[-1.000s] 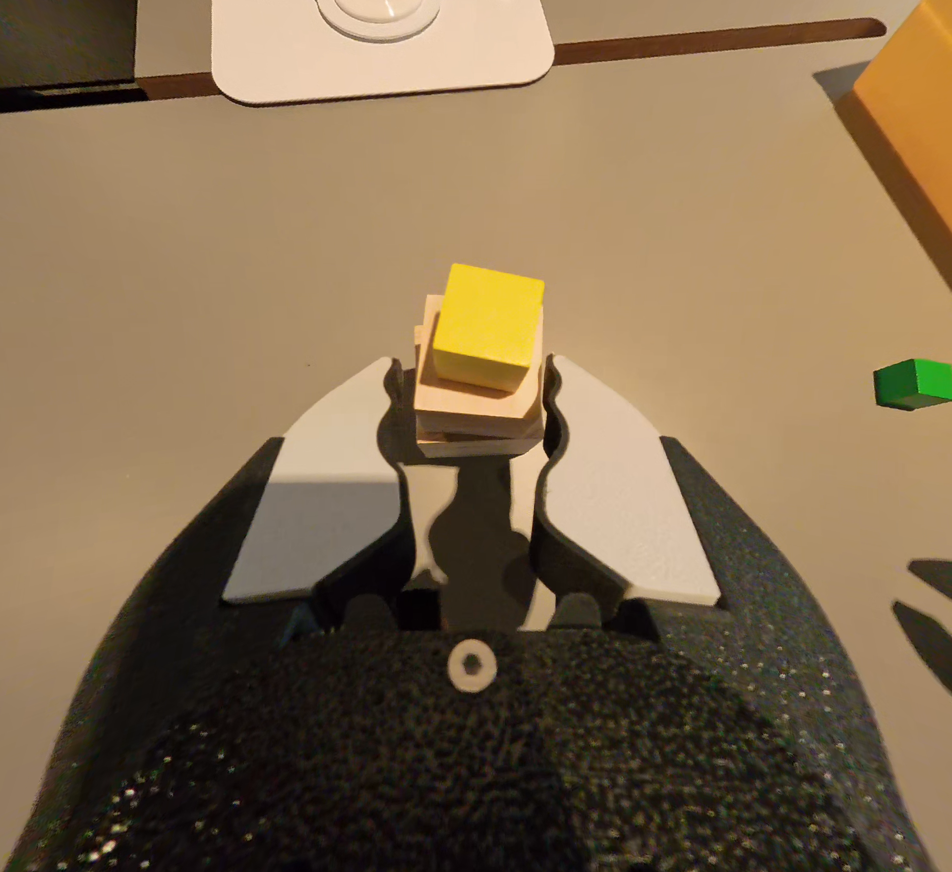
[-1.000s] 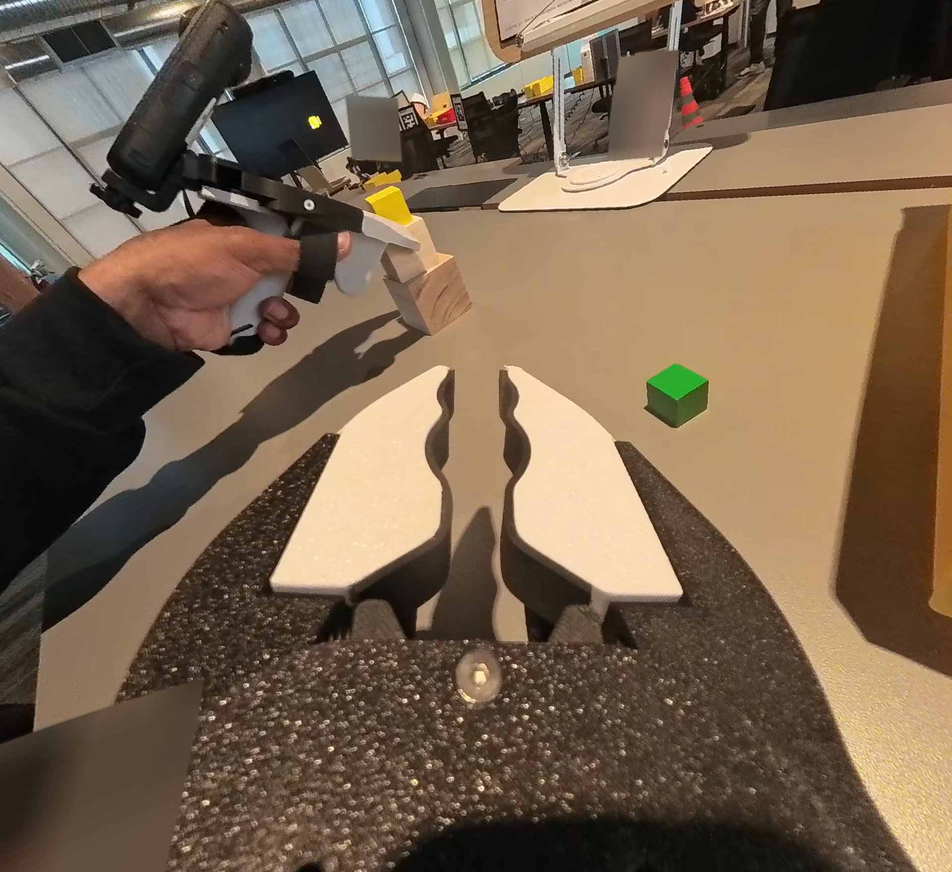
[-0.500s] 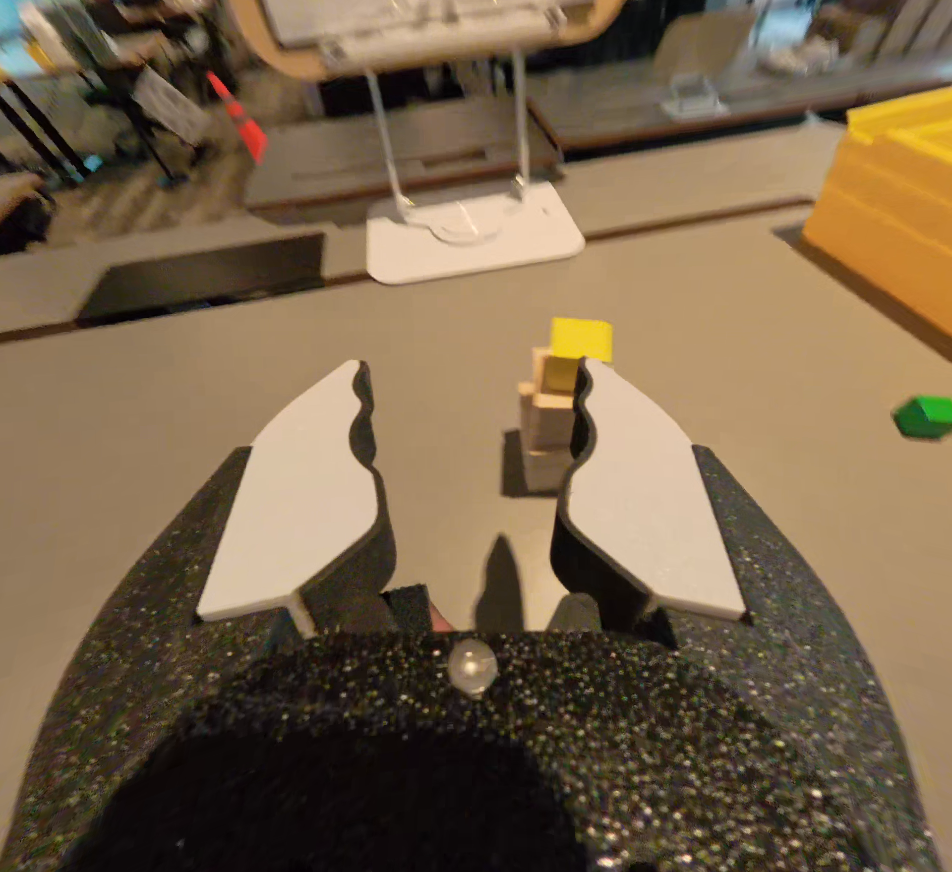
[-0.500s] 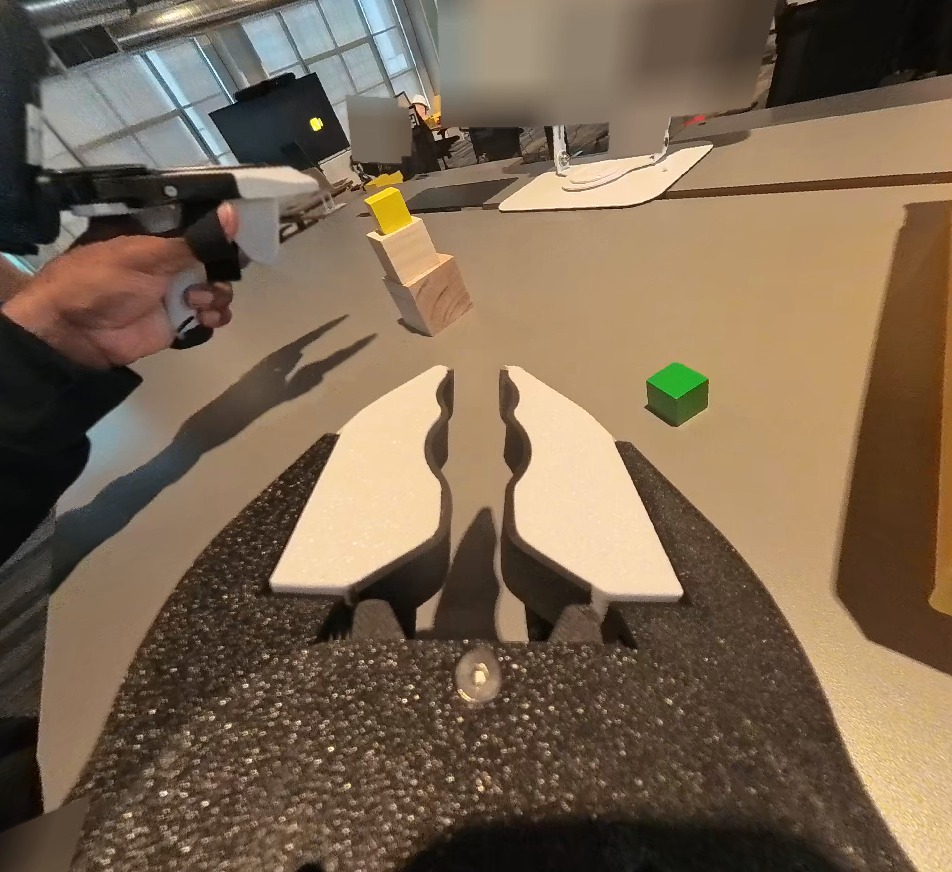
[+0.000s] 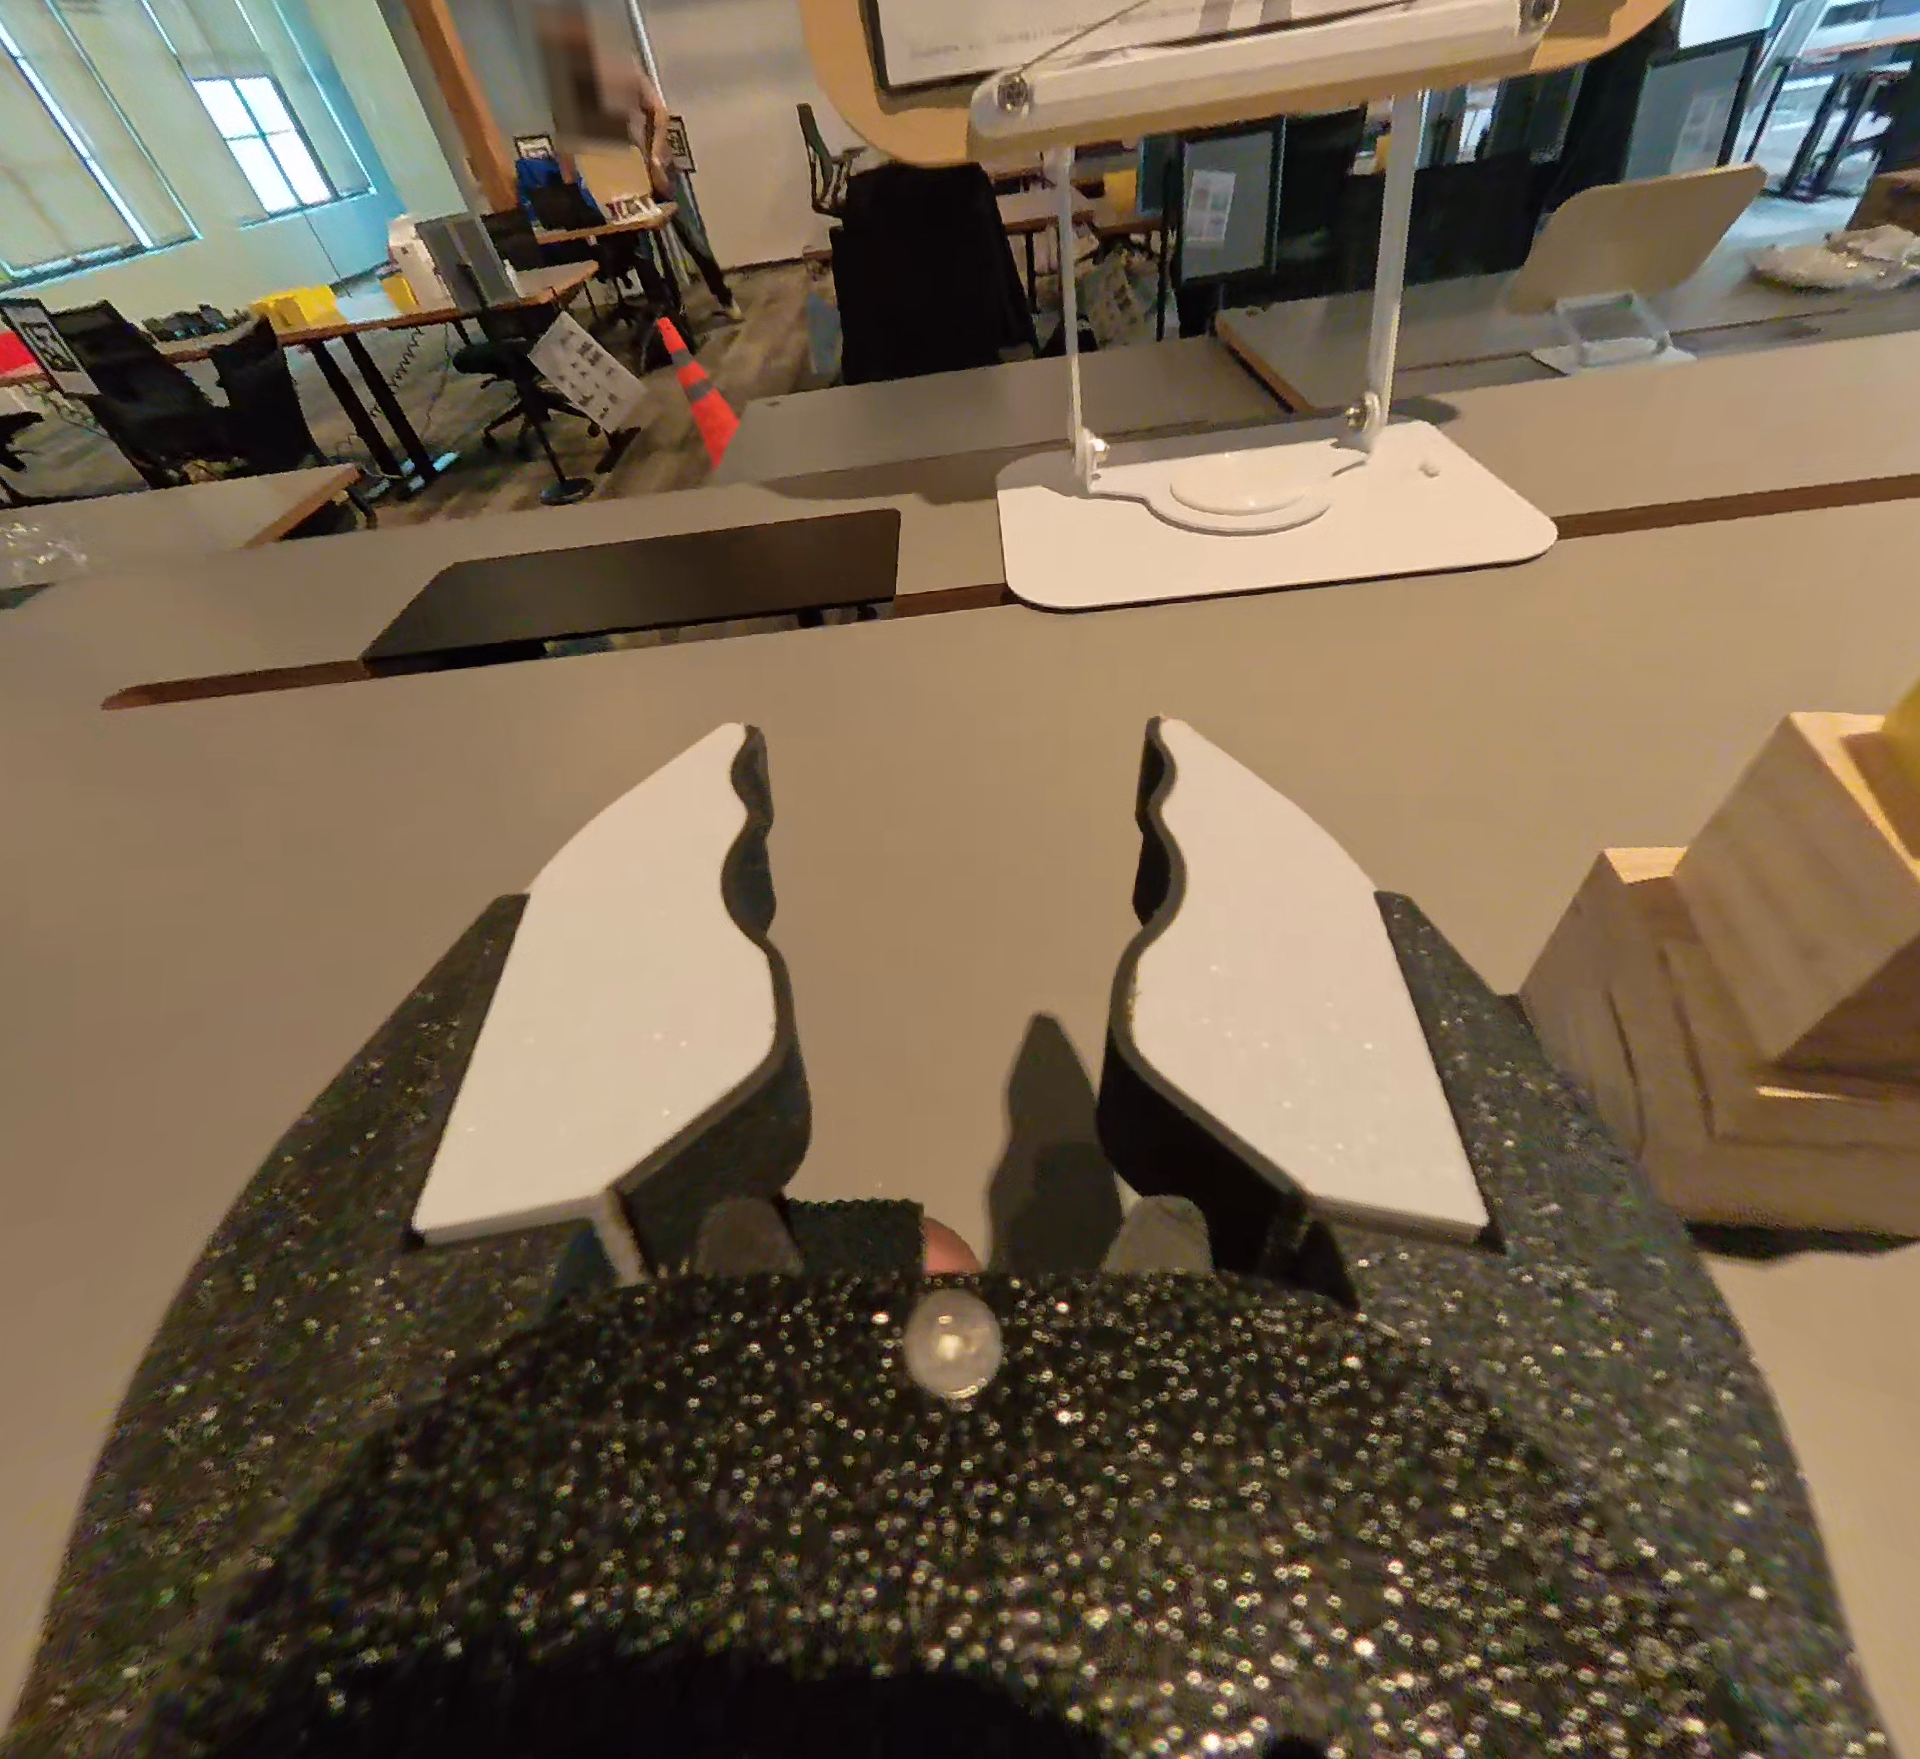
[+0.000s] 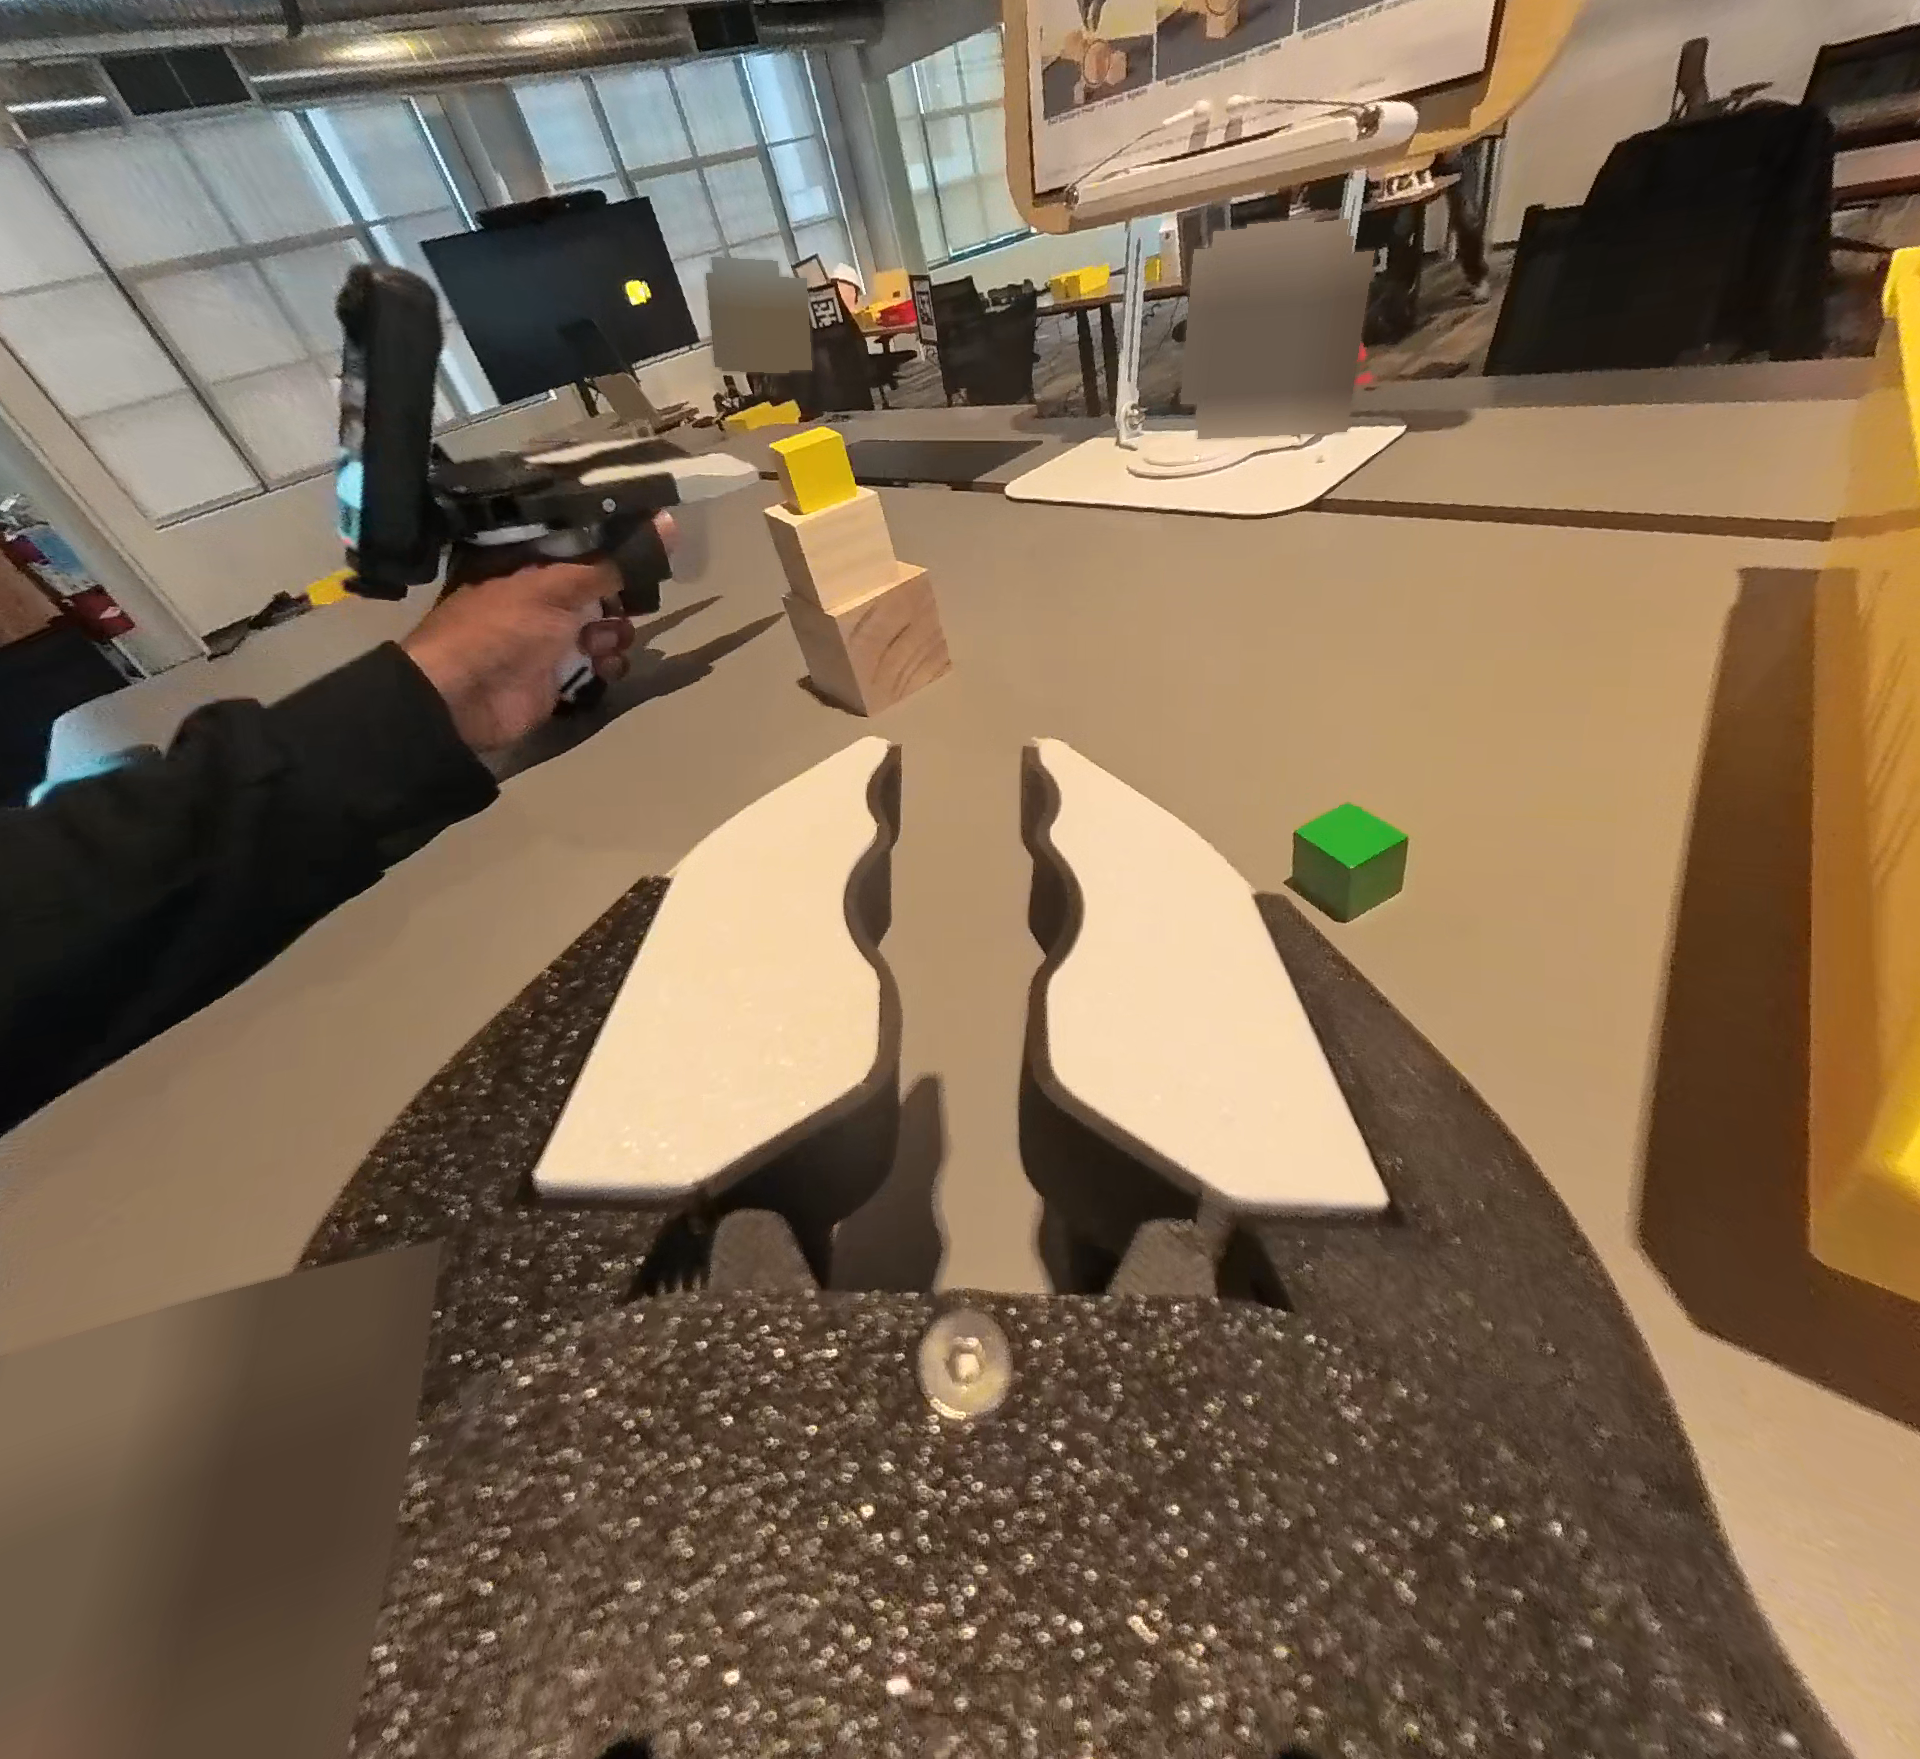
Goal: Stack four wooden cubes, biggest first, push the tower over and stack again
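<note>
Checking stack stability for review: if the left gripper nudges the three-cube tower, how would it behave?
The tower would probably topple rather than slide: its cubes sit twisted and offset. The small yellow cube on top likely falls first. The rigid blocks should tumble, not roll far. The left gripper has open jaws beside it.

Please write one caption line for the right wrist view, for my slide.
Right tool empty near green cube; left tool beside three-cube tower.

yellow cube [image 5: 1910,722] cut by frame edge — yellow bin [image 6: 1886,774] cropped too
</note>
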The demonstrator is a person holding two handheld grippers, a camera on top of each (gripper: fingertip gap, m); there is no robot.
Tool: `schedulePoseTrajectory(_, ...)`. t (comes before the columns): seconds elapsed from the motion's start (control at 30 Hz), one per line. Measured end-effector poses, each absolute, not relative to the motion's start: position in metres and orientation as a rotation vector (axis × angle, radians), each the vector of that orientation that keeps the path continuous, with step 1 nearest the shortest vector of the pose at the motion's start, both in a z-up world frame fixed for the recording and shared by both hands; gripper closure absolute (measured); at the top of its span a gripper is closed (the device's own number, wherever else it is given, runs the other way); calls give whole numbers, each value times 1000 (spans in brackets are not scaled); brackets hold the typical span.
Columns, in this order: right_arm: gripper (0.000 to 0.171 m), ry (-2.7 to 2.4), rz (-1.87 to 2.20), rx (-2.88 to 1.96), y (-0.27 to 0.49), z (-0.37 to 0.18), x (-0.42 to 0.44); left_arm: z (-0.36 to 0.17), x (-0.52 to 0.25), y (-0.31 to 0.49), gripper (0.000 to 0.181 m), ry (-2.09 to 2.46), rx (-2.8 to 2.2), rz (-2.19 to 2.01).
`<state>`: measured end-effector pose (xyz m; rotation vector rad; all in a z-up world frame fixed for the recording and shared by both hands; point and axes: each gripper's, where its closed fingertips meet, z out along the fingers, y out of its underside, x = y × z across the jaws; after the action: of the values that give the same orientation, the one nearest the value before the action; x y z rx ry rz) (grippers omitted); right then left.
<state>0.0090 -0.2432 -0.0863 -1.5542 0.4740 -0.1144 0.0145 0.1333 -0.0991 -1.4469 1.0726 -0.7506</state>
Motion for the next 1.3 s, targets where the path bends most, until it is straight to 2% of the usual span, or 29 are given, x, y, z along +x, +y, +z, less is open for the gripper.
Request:
schedulePoseTrajectory(0.23,142,603,-224,-1741,-241,-113,36,-95,11,138,117,1022,-1463,-809)
schedulePoseTrajectory(0.47,111,778,-643,-2014,-253,-141,73,-94,14,135,122,1065,-1401,-785)
schedulePoseTrajectory(0.7,103,909,-577,-2036,-247,-156,74,-95,20,124,126,1144,-1299,-680)
schedulePoseTrajectory(0.97,109,1040,-526,-2017,-262,-157,96,-94,21,127,130,1136,-1290,-670)
schedulePoseTrajectory(1.3,122,1057,-453,-2155,-230,-180,108,-95,23,122,135,1166,-1252,-632)
